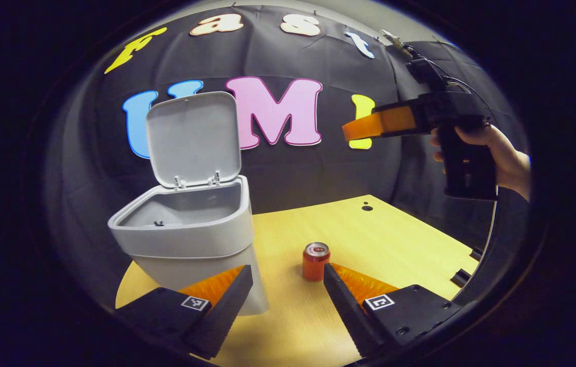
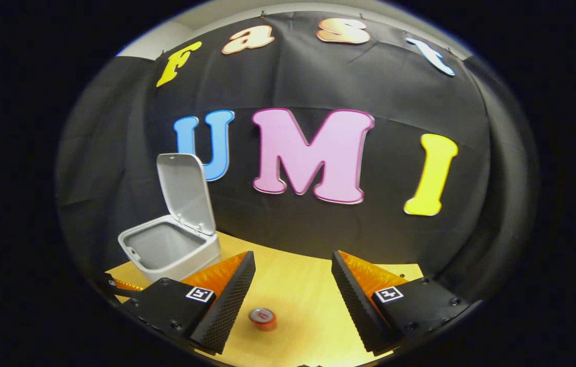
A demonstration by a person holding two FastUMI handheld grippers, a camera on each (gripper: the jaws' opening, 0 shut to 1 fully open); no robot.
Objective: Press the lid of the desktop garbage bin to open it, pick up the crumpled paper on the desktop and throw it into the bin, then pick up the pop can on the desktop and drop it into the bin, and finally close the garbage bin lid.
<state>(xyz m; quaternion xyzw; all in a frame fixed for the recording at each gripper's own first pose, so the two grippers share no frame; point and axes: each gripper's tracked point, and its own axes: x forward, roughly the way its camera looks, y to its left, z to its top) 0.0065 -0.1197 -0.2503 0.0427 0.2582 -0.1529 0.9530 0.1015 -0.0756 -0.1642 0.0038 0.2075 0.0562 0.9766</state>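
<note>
Garbage bin [image 1: 191, 229]: lid [image 1: 193, 137] raised, at 10 o'clock. Pop can [image 1: 315, 261]: upright on desktop [image 1: 369, 239], 12 o'clock ahead of left gripper [image 1: 288, 285]. Left gripper, right gripper [image 2: 293, 275]: spread wide, empty.

Left gripper [image 1: 283, 290]: black housing, 2 square coded tags, screws; right gripper [image 2: 293, 285] alike.

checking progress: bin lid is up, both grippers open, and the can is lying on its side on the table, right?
Not quite: the can stands upright on the table, as the left gripper view shows. The bin lid is up, and the left gripper and right gripper are open.
</note>
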